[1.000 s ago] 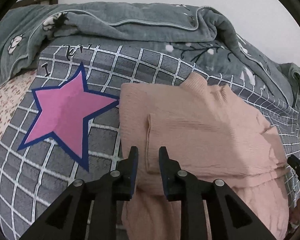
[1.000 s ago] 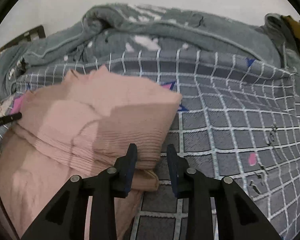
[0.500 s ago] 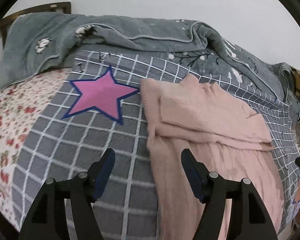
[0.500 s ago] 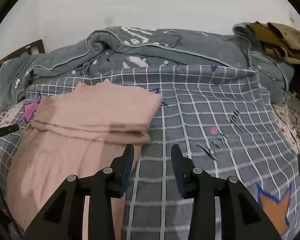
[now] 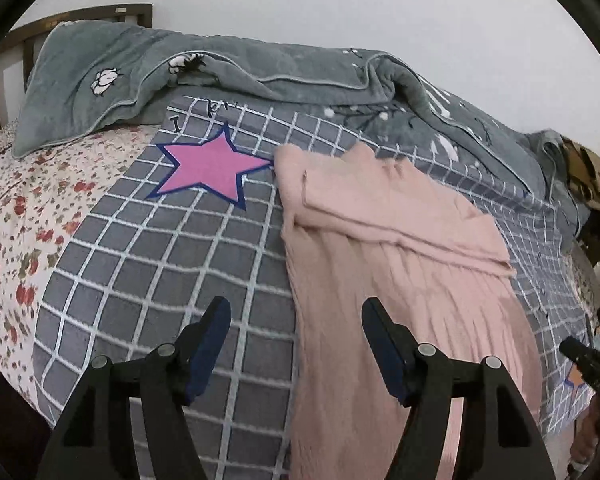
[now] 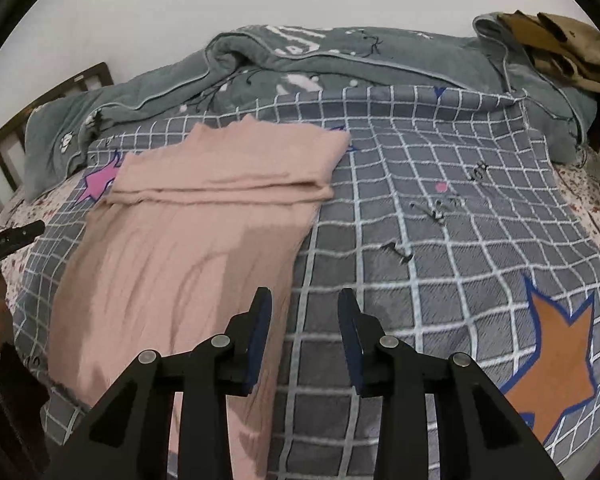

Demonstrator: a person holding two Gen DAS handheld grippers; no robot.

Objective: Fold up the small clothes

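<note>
Pink knit sweater (image 5: 384, 240) lies flat on the grey checked sheet (image 5: 160, 260) of the bed, its far part folded over into a neat band, its near part running down toward the bed's near edge. Taking the pink star (image 5: 210, 168) printed on the sheet as our mark: the sweater's folded corner sits just beside the star's right point, and the rest of it stretches away from the star toward the cameras. Behind the star, a grey quilt (image 5: 228, 68) is heaped along the wall, and a floral sheet (image 5: 40, 208) shows to the star's left.

Left claw (image 5: 296, 312) hangs above the sheet with its jaws spread wide, nothing between them; the sweater's left edge shows in the gap below, untouched. Right claw (image 6: 305, 300) hovers over the sweater's other edge, well across from the star, its jaws only partly apart and closing, with nothing gripped: the cloth edge and bare sheet show through the gap. An orange star (image 6: 556, 352) is printed on the sheet to its right, and brown clothes (image 6: 560, 48) sit on the quilt at the far corner.
</note>
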